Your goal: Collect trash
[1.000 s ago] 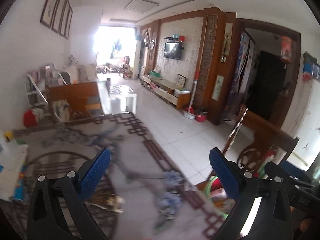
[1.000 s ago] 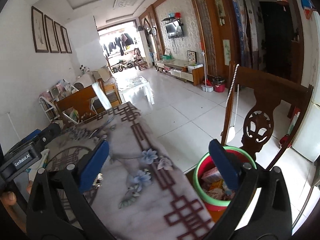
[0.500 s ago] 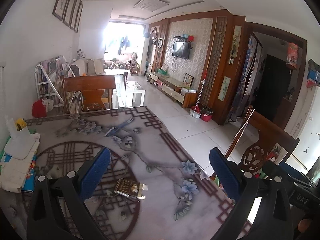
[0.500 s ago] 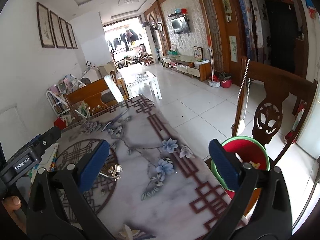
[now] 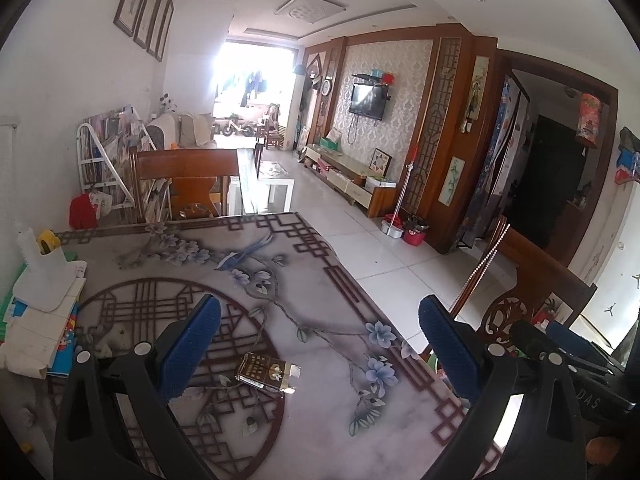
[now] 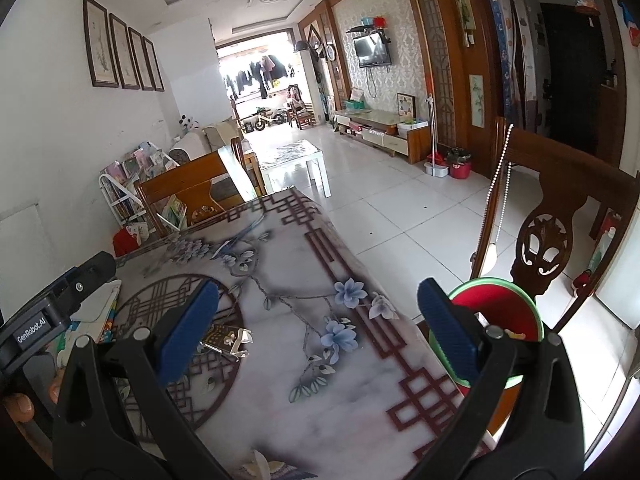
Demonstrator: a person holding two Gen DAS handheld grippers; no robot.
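A crumpled dark-and-gold packet (image 5: 267,372) lies on the patterned table (image 5: 320,412), a little ahead of my left gripper (image 5: 320,350), whose blue-padded jaws stand open and empty. In the right wrist view the same packet (image 6: 224,339) shows beside the left finger (image 6: 188,332) of my right gripper (image 6: 318,332), also open and empty. A red bin with a green rim (image 6: 500,316) stands on a seat off the table's right edge, behind the right finger. The left gripper's body (image 6: 52,312) and a person's fingers (image 6: 18,404) appear at the left.
A stack of papers, books and a white bottle (image 5: 40,300) sits on the table's left side. Carved wooden chairs stand at the far end (image 5: 188,184) and at the right (image 6: 548,232), with a bead string (image 6: 500,184) hanging there. Tiled floor (image 6: 400,216) lies beyond.
Both grippers have drawn back and steadied over the table; the packet now lies between the left gripper's fingers in view. The bin's contents have slipped behind the right finger.
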